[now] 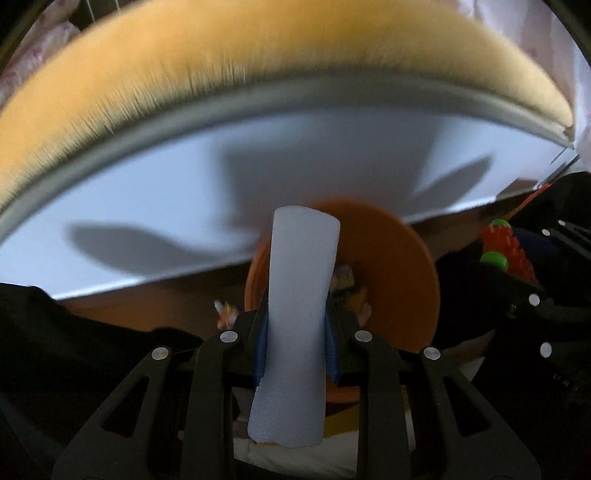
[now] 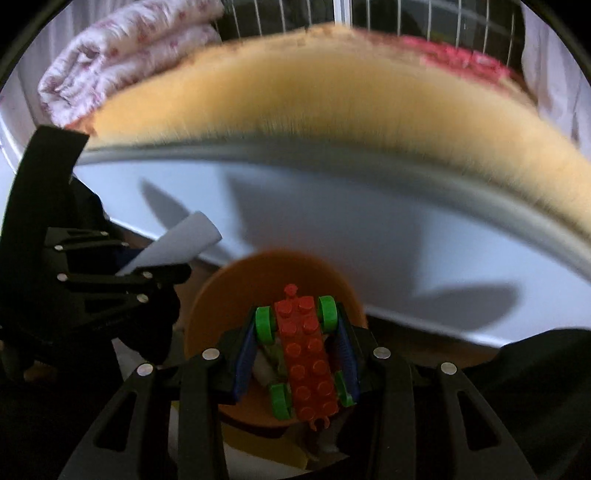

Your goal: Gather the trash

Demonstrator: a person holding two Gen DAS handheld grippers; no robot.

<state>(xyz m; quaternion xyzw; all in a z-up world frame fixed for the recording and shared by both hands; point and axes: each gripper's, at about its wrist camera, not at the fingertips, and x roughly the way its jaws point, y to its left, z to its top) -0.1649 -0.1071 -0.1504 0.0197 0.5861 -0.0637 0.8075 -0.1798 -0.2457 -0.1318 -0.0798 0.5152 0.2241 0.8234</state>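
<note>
My left gripper (image 1: 295,332) is shut on a rolled white foam sheet (image 1: 295,295) that stands up between its blue pads. Below and behind it lies an orange round bin (image 1: 399,280) with scraps inside. My right gripper (image 2: 297,347) is shut on a red brick toy car with green wheels (image 2: 304,350), held over the same orange bin (image 2: 221,302). In the right wrist view the left gripper (image 2: 162,273) is at the left with the white foam roll (image 2: 177,240). The toy car (image 1: 504,251) shows at the right edge of the left wrist view.
A white board or bed frame panel (image 1: 184,192) runs behind the bin, topped by an orange-yellow fuzzy blanket (image 1: 221,66). A folded pink-patterned quilt (image 2: 122,51) lies at the back left, with a wire rack (image 2: 388,18) beyond it. Dark clothing fills the lower corners.
</note>
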